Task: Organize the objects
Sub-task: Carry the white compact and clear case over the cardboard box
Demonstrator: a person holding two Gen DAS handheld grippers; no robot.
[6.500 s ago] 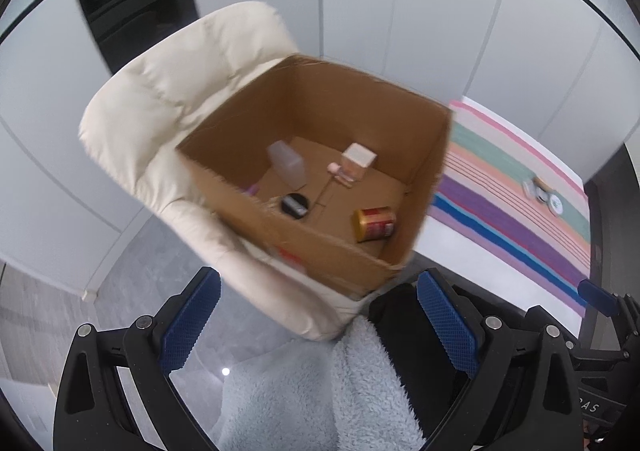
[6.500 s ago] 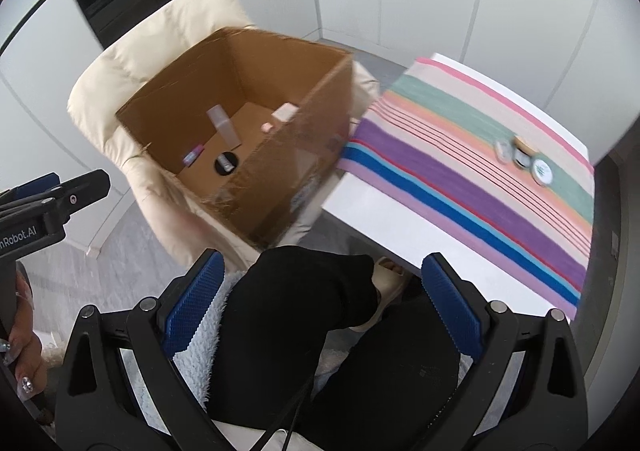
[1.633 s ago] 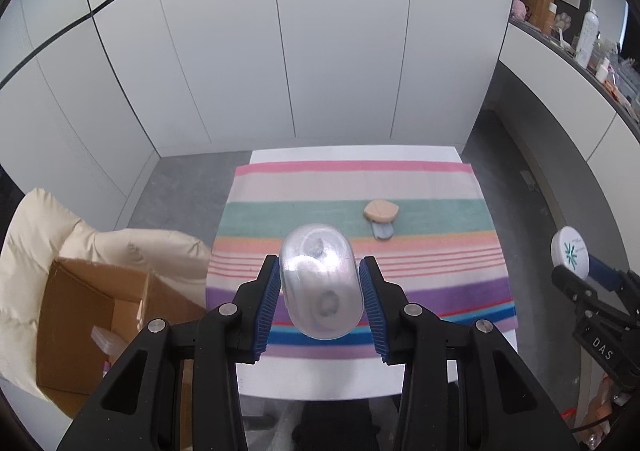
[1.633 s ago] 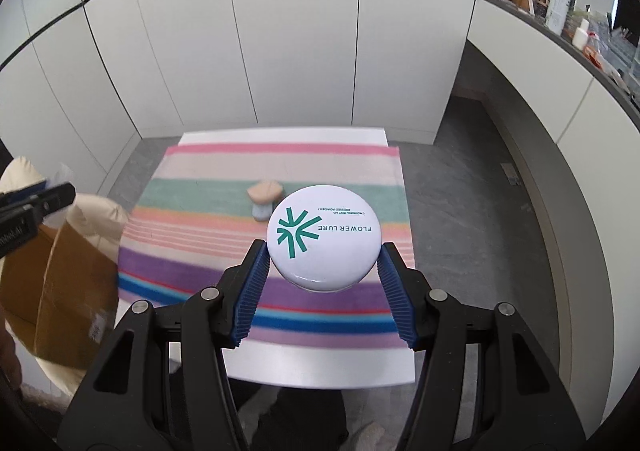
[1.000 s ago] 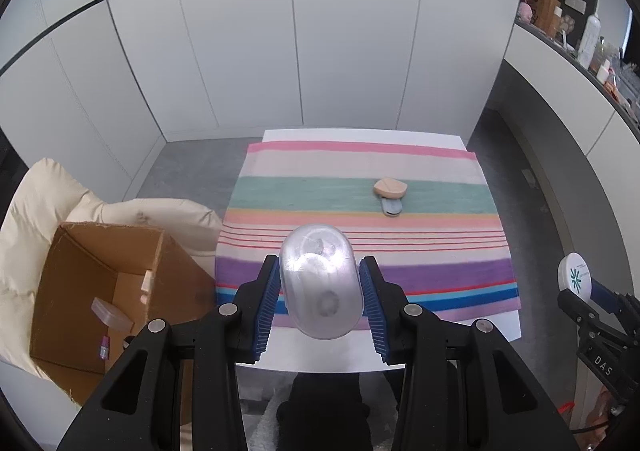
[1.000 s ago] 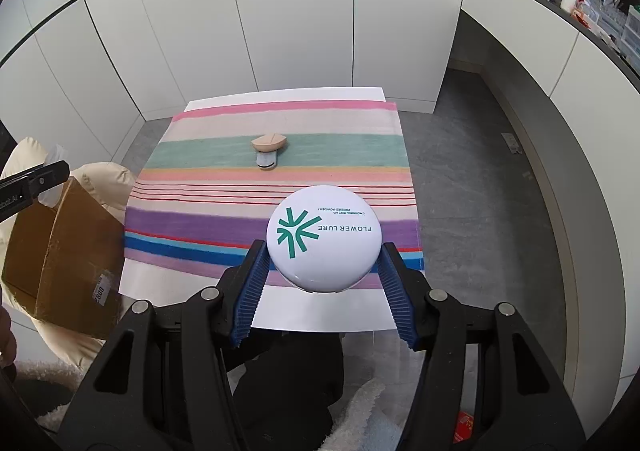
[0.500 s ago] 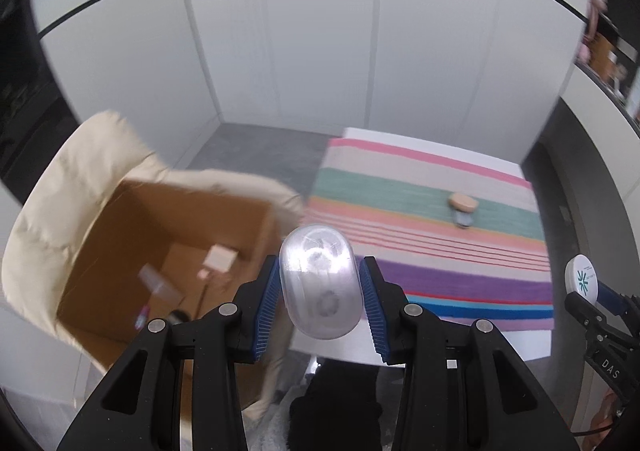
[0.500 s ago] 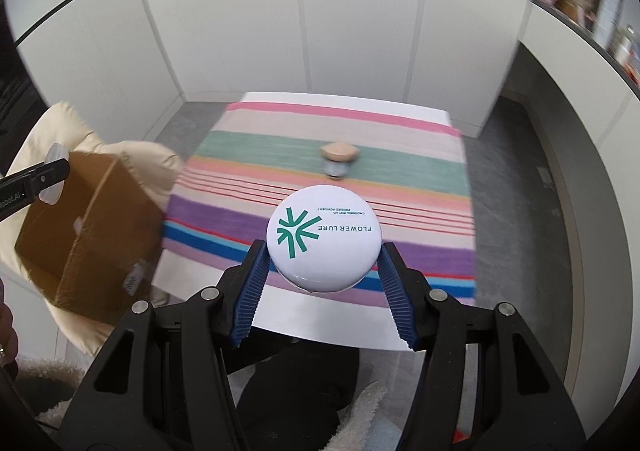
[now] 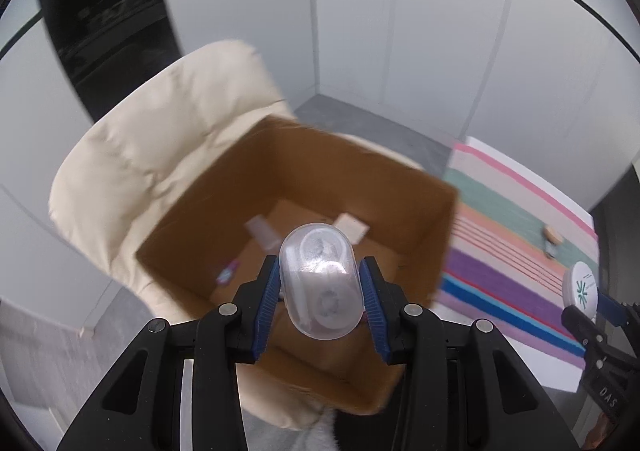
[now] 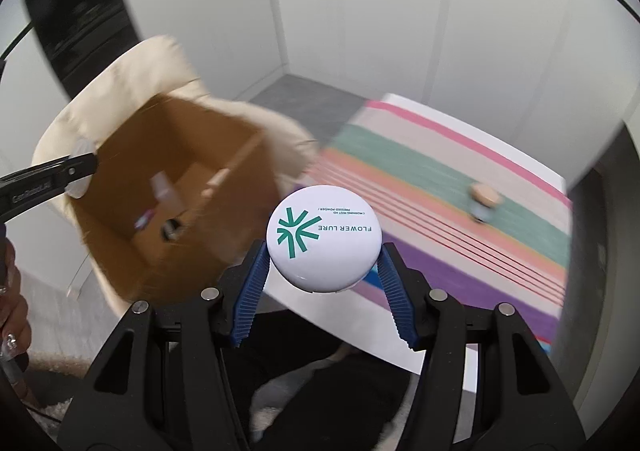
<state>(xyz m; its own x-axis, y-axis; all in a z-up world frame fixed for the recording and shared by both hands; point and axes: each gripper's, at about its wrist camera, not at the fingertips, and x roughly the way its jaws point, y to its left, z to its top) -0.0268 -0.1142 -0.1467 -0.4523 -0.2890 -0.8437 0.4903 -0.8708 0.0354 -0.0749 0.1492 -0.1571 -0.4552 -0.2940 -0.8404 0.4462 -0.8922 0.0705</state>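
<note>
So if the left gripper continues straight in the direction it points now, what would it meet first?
Probably the inside of the open cardboard box on the cream chair. The left gripper, holding a clear capsule-shaped case, seems aimed at the box floor; depth is unclear.

1. Capsule case point(image 9: 319, 279) in my left gripper point(image 9: 320, 291): clear glossy plastic, smooth.
2. Compact point(image 10: 324, 238) in my right gripper point(image 10: 323, 267): white glossy plastic, green print.
3. Pads point(image 9: 267, 299): blue ribbed rubber-like; gripper bodies matt black plastic, metal screws.
4. Box point(image 9: 420, 231): matt brown cardboard.
5. Chair point(image 9: 160, 139) under the box: cream padded, soft sheen.
6. Cloth point(image 10: 440, 187) beside the box: striped woven, matt.
</note>
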